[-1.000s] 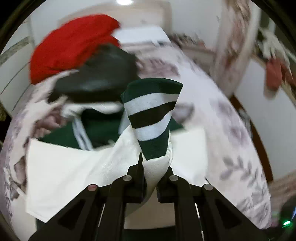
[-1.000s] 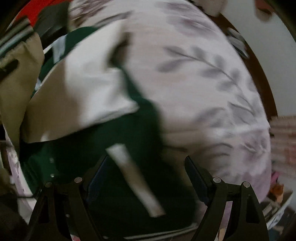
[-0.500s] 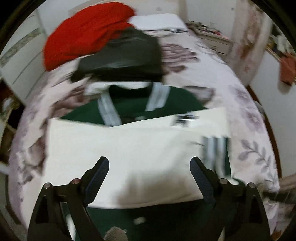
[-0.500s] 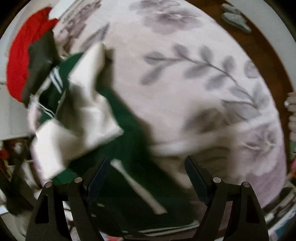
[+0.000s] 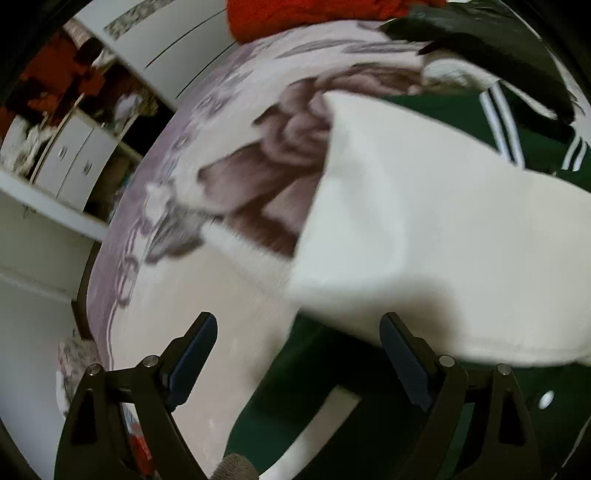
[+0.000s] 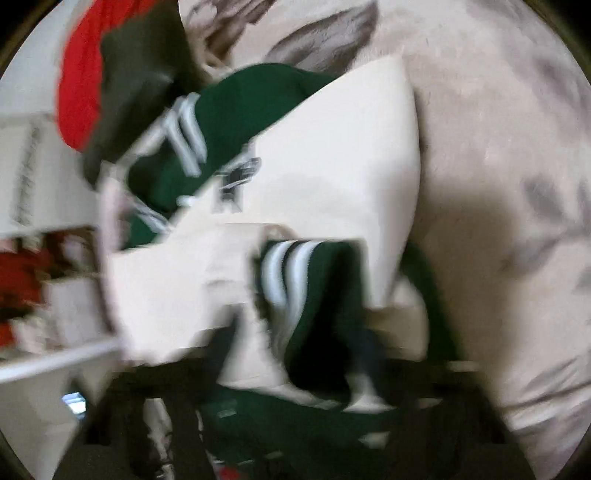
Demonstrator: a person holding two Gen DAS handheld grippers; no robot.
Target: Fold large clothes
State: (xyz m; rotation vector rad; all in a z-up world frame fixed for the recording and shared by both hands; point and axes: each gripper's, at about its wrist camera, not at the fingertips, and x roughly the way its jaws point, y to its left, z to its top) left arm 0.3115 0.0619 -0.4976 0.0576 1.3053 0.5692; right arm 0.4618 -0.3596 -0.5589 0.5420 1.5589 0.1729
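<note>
Jacket (image 5: 461, 229) on bed (image 5: 221, 314); left gripper (image 5: 297, 350) low, spread wide, empty; right gripper too blurred to tell.

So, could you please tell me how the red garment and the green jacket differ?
The red garment is plain; the green jacket has white stripes and cream sleeves. The red garment lies bunched at the bed's far end; the jacket lies nearer the grippers. Both rest on the floral bed.

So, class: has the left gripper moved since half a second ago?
Yes. The left gripper has swung left: the red garment and jacket have shifted right in its view, and the cabinet now shows.
</note>
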